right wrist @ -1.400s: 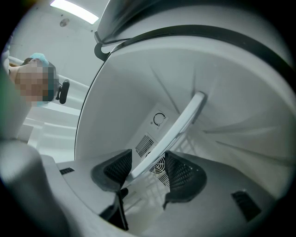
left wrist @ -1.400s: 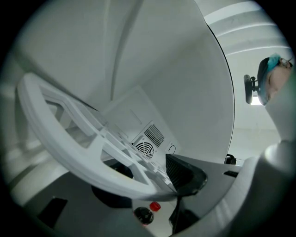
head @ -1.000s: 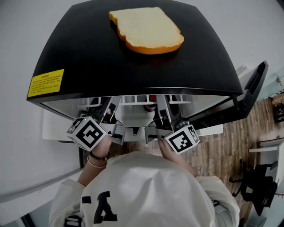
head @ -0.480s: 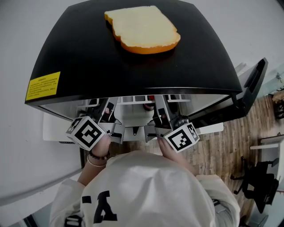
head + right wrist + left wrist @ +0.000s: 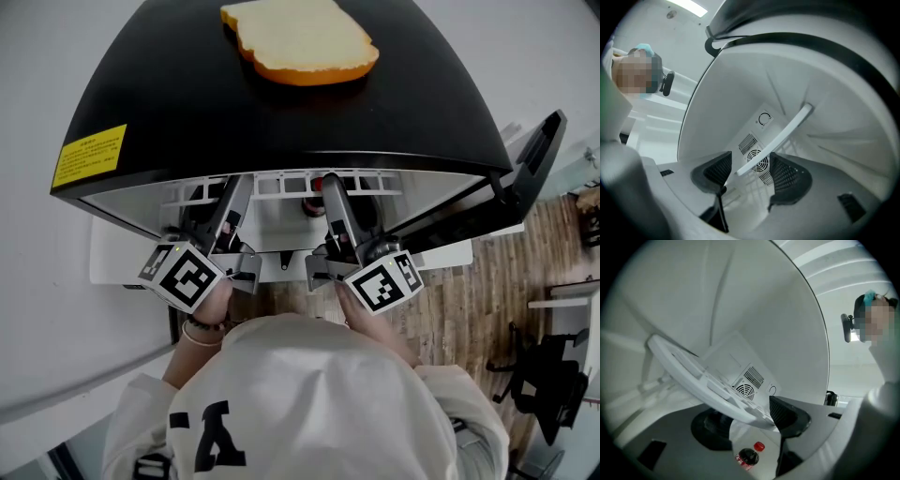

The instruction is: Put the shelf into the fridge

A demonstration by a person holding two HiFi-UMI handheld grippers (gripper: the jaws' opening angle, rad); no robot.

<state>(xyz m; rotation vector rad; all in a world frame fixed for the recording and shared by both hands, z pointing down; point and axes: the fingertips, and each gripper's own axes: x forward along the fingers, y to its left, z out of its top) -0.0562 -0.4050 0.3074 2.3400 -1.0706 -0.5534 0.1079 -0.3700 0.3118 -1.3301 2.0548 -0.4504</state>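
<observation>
With the fingers of our left gripper (image 5: 750, 417) and right gripper (image 5: 752, 171) just spread and the shelf (image 5: 787, 126) loose between them, inside the fridge (image 5: 281, 112) at twelve o'clock, we fear an unseated edge tips it onto the bottle (image 5: 749, 456) at its six o'clock.

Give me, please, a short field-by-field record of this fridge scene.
fridge: black, door open at the right
on top: bread slice
shelf: white, inside the fridge
bottle: red cap, inside the fridge
left gripper: jaws have just been opening; apart, shelf edge between them, not pinched
right gripper: jaws have just been opening; apart, shelf bar between them, not pinched
</observation>
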